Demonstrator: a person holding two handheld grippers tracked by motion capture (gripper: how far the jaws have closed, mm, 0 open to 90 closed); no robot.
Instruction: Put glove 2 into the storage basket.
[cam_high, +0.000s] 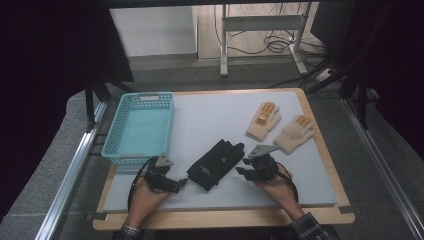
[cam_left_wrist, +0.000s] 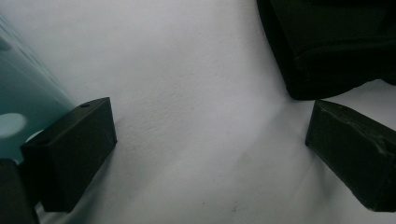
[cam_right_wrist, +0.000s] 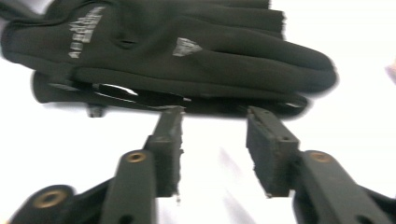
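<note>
The black glove (cam_high: 216, 164) is found lying flat on the worktop (cam_high: 210, 120) just ahead of the half-parted, empty right gripper (cam_high: 246, 171), lengthwise across its jaws, with the left gripper (cam_high: 181, 183) (jaws wide apart, empty) beside its cuff.

high view: above, looking down | tool views: low, close | shared: black gloves (cam_high: 216, 163) (cam_right_wrist: 177, 51)

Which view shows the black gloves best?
Right gripper view: the black gloves lie stacked, printed markings legible, just beyond the right gripper, whose jaws stand apart. High view shows them whole but small; left gripper view catches one dark edge.
</note>
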